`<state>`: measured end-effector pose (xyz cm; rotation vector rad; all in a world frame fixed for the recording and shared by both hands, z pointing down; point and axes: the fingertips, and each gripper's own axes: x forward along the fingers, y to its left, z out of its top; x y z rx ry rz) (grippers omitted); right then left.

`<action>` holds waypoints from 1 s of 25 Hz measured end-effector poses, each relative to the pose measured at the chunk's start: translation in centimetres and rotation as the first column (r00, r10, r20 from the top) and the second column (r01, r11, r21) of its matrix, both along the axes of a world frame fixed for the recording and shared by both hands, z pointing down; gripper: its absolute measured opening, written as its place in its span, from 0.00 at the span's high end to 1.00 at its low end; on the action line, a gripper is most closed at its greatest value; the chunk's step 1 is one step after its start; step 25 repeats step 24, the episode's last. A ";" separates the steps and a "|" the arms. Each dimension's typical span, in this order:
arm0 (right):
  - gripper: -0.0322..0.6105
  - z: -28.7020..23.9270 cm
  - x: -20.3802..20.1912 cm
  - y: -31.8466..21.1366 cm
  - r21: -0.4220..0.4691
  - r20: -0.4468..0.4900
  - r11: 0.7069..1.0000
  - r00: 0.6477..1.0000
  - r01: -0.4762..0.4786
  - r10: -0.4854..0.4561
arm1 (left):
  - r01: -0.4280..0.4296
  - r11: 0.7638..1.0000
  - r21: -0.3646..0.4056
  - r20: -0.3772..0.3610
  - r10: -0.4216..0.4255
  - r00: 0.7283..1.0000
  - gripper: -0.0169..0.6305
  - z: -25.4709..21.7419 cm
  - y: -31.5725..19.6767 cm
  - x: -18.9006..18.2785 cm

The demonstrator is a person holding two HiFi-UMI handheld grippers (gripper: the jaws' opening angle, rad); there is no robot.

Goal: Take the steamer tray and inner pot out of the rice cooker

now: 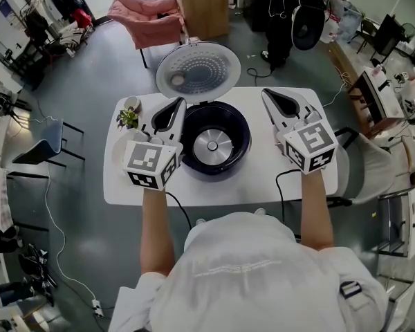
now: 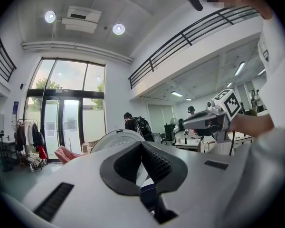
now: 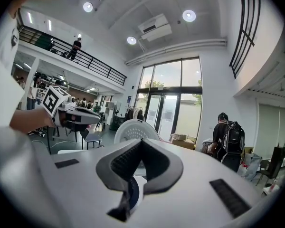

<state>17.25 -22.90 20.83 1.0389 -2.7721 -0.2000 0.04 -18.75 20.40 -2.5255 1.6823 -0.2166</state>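
The rice cooker [image 1: 214, 141] stands open at the middle of the white table [image 1: 263, 185], its round lid [image 1: 198, 71] tipped up at the back. Inside I see a dark wall and a silvery disc [image 1: 212, 144] at the bottom. No tray or pot stands on the table beside it. My left gripper [image 1: 174, 109] hovers at the cooker's left rim, jaws shut and empty. My right gripper [image 1: 273, 97] is held to the right of the cooker, also shut and empty. In the left gripper view the closed jaws [image 2: 141, 144] point level past the lid [image 2: 116, 139]; the right gripper view shows the same [image 3: 142, 141].
A small potted plant [image 1: 128, 118] sits at the table's left end beside my left gripper. A blue chair [image 1: 48, 144] stands left of the table, a grey one [image 1: 366, 164] right. A cable [image 1: 280, 185] runs off the front edge. A person [image 1: 280, 12] stands far behind.
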 end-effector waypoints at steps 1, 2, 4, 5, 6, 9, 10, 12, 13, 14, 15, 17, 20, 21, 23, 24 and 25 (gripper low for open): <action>0.91 0.0 -0.1 0.0 0.000 -0.001 1.000 1.000 0.001 -0.001 | 0.000 1.000 0.000 -0.001 0.000 1.000 0.95 0.0 0.0 0.0; 0.91 0.0 -0.1 0.0 -0.001 -0.002 1.000 1.000 0.003 -0.003 | 0.000 1.000 0.000 -0.002 0.000 1.000 0.95 0.0 -0.1 0.0; 0.91 0.1 -0.1 0.0 0.000 -0.003 1.000 1.000 0.006 -0.006 | -0.002 1.000 0.000 -0.003 0.002 1.000 0.95 -0.1 -0.1 0.2; 0.91 0.1 -0.1 0.0 0.000 -0.003 1.000 1.000 0.007 -0.007 | -0.003 1.000 0.000 -0.002 0.003 1.000 0.95 0.0 -0.1 0.4; 0.91 0.2 -0.1 0.0 -0.001 -0.002 1.000 1.000 0.008 -0.008 | -0.004 1.000 0.000 -0.001 0.004 1.000 0.95 0.1 -0.1 0.5; 0.91 0.4 -0.2 0.1 -0.004 -0.001 1.000 1.000 0.011 -0.011 | -0.007 1.000 -0.005 -0.001 0.007 1.000 0.95 0.3 0.0 0.5; 0.91 0.4 -0.3 0.0 -0.005 0.000 1.000 1.000 0.011 -0.011 | -0.007 1.000 -0.006 -0.001 0.007 1.000 0.95 0.3 0.0 0.5; 0.91 0.4 -0.3 0.1 -0.007 0.001 1.000 1.000 0.013 -0.013 | -0.006 1.000 -0.010 -0.001 0.006 1.000 0.95 0.3 0.0 0.5; 0.91 0.4 -0.3 0.1 -0.008 0.001 1.000 1.000 0.014 -0.014 | -0.006 1.000 -0.012 -0.001 0.006 1.000 0.95 0.3 0.1 0.5; 0.91 0.5 -0.3 0.1 -0.009 0.001 1.000 1.000 0.015 -0.015 | -0.006 1.000 -0.013 0.000 0.006 1.000 0.95 0.3 0.1 0.5; 0.91 0.5 -0.4 0.2 -0.010 0.002 1.000 1.000 0.016 -0.016 | -0.006 1.000 -0.014 0.001 0.006 1.000 0.95 0.3 0.1 0.5; 0.91 0.5 -0.4 0.2 -0.011 0.003 1.000 1.000 0.017 -0.017 | -0.007 1.000 -0.015 0.002 0.007 1.000 0.95 0.4 0.2 0.5; 0.91 0.7 -0.4 0.2 -0.012 0.003 1.000 1.000 0.017 -0.017 | -0.010 1.000 -0.014 0.004 0.010 1.000 0.95 0.5 0.1 0.6; 0.91 0.7 -0.4 0.2 -0.013 0.003 1.000 1.000 0.017 -0.017 | -0.012 1.000 -0.014 0.004 0.012 1.000 0.95 0.5 0.1 0.8; 0.91 0.7 -0.2 0.3 -0.016 0.004 1.000 1.000 0.017 -0.017 | -0.015 1.000 -0.016 0.005 0.015 1.000 0.95 0.6 0.1 1.0; 0.91 0.7 -0.2 0.3 -0.017 0.004 1.000 1.000 0.016 -0.016 | -0.017 1.000 -0.016 0.006 0.017 1.000 0.95 0.7 0.1 1.2; 0.91 0.7 -0.2 0.3 -0.017 0.004 1.000 1.000 0.016 -0.016 | -0.017 1.000 -0.016 0.006 0.017 1.000 0.95 0.7 0.1 1.2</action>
